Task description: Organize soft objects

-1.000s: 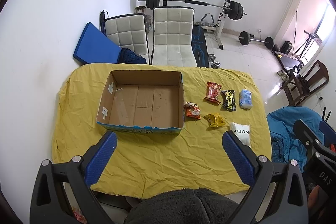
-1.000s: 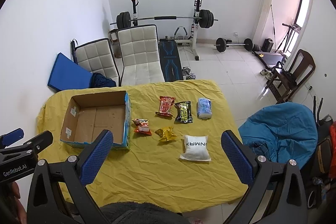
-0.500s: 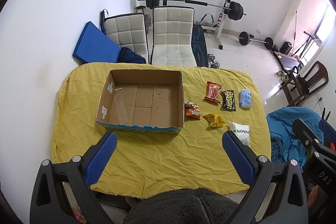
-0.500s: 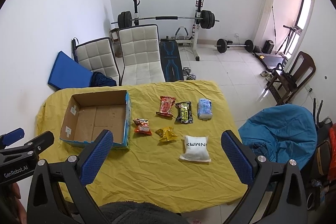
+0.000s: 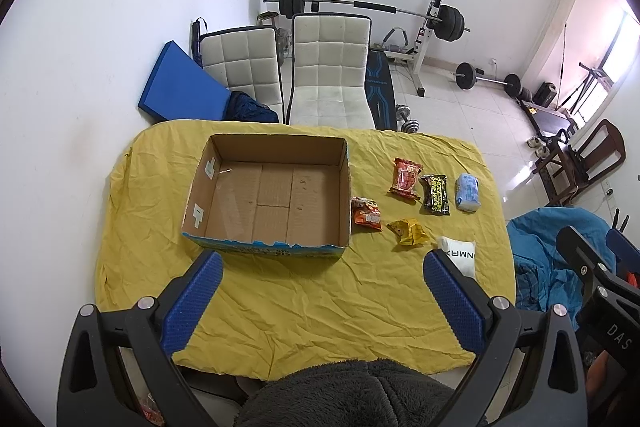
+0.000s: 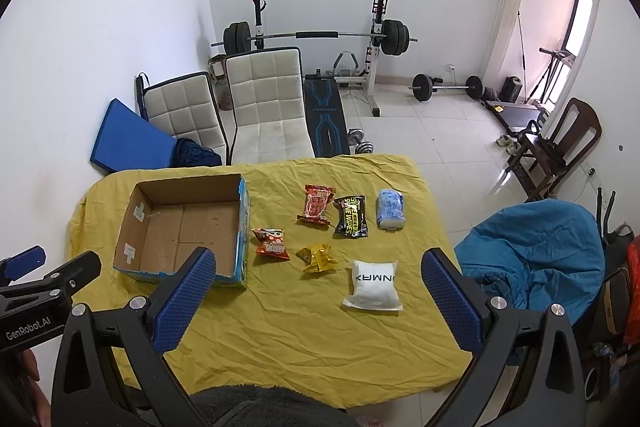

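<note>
An empty cardboard box [image 5: 272,195] [image 6: 184,231] stands on the yellow-covered table [image 5: 304,303] [image 6: 304,327]. Right of it lie several soft packets: an orange snack bag [image 5: 366,213] [image 6: 272,243], a red packet [image 5: 406,175] [image 6: 317,205], a black packet [image 5: 435,194] [image 6: 351,215], a light blue pack [image 5: 467,191] [image 6: 390,209], a yellow packet [image 5: 410,231] [image 6: 318,257] and a white pouch [image 5: 460,255] [image 6: 374,285]. My left gripper [image 5: 320,303] is open and empty, high above the table's near edge. My right gripper [image 6: 318,301] is also open and empty.
Two white chairs [image 5: 328,67] stand behind the table, with a blue mat [image 5: 176,89] against the wall. A barbell rack [image 6: 316,39] and weights fill the back. A blue beanbag [image 6: 532,259] sits right of the table, and a wooden chair [image 6: 560,143] beyond.
Both grippers have barely shifted; the view has drifted very slightly. Nothing on the table has moved.
</note>
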`<state>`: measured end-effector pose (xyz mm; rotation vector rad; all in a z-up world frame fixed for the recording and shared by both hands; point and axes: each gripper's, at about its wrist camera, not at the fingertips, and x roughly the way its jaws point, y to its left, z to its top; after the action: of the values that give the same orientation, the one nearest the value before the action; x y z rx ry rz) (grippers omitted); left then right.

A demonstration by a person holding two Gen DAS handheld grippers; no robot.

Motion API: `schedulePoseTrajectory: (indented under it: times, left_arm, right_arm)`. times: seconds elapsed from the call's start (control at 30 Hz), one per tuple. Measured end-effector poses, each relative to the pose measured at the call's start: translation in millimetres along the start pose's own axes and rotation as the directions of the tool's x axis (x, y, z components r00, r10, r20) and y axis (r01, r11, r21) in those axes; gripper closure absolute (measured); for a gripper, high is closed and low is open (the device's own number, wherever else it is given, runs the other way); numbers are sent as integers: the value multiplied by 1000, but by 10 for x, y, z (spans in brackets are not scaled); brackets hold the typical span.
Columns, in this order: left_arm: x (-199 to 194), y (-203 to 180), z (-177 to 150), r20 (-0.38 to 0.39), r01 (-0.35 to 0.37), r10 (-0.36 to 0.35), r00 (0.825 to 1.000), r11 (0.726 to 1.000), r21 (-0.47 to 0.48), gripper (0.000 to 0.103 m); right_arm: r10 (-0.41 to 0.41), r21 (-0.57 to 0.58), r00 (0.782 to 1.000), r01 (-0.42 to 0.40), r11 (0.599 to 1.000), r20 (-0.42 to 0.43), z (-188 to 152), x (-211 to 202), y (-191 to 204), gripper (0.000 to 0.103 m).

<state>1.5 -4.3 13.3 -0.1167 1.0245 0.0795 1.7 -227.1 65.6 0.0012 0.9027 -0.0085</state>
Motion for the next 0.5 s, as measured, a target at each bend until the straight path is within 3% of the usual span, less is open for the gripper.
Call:
schedulePoseTrajectory:
  times: [0.5]
  left_arm:
    - [48, 38, 50, -6, 1, -1, 1000, 1000, 3, 0]
  right_arm:
    - [4, 1, 1000, -4, 1000, -3, 45, 24, 1, 0]
